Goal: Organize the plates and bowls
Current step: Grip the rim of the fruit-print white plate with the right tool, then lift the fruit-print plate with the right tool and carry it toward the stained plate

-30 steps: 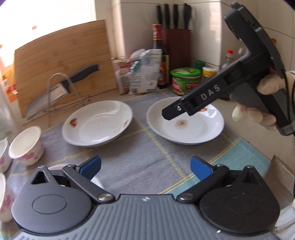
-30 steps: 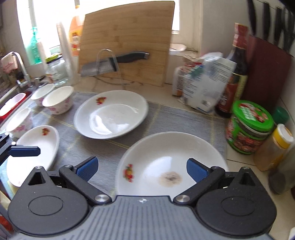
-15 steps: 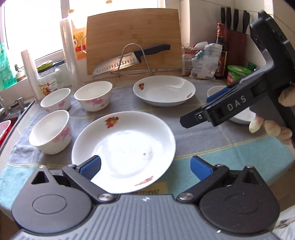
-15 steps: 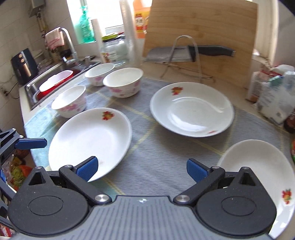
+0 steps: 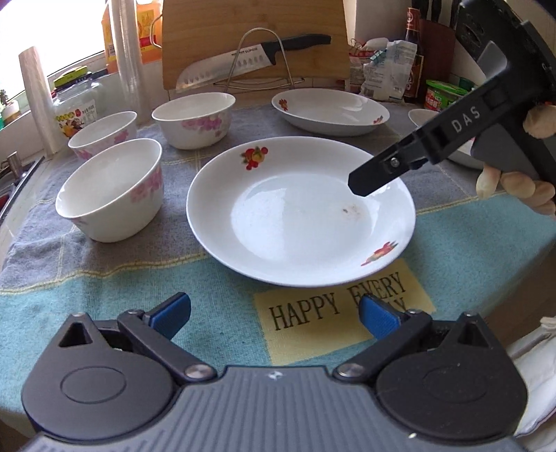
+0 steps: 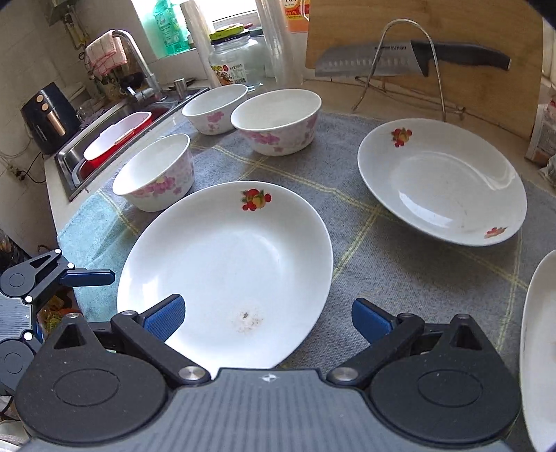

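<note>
Three white flowered plates lie on a cloth mat: a near plate, a far plate, and a right plate cut off by the frame edge. Left of them stand three pink-flowered bowls. My left gripper is open, low over the mat just short of the near plate. My right gripper is open, with the near plate's rim between its blue pads. In the left wrist view one of its fingers hangs over that plate's right side.
A knife rests on a wire rack against an upright cutting board at the back. A sink with a red-and-white basin lies left of the mat. Bottles, bags and jars crowd the back right corner. The counter edge runs close below the left gripper.
Both views have swung left, from the right-hand plates to the near plate and the bowls. The right gripper now sits over the near plate's rim. Both grippers stay open.
</note>
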Motion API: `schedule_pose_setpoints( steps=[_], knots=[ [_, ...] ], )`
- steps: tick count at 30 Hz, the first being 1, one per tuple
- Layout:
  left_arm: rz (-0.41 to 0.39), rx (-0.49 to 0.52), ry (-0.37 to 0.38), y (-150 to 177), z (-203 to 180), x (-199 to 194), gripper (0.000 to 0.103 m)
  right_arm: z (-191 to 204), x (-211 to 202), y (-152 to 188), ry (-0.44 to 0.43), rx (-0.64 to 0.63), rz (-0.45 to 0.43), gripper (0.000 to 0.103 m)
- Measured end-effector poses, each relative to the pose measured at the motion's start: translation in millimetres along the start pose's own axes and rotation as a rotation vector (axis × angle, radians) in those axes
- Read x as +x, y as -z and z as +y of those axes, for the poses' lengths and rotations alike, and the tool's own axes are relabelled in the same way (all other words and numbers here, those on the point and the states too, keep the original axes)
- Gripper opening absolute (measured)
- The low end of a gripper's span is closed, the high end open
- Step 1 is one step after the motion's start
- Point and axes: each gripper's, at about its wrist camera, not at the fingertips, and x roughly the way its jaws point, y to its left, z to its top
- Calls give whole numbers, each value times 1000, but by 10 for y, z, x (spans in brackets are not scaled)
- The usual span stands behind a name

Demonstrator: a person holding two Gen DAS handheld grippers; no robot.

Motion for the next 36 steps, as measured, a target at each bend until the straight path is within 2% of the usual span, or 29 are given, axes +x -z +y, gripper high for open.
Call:
schedule_pose_setpoints(
  steps=[5,7,15,26,36],
  knots=[
    [-11,79,90,8,113,99,102,-12,90,0,35,72,20,103],
    [-20,106,118,-6,138,118,102,0,114,9,25,92,31,103],
    [-53,169,181,-61,198,189,102,28,211,-32,-3,99,50,103],
    [-73,184,201,-105,203,257,102,-130,328,-258,-111,92,62,103],
    [-63,195,207,-133,204,276,103,-158,480,-490,-164,65,101,103]
  ],
)
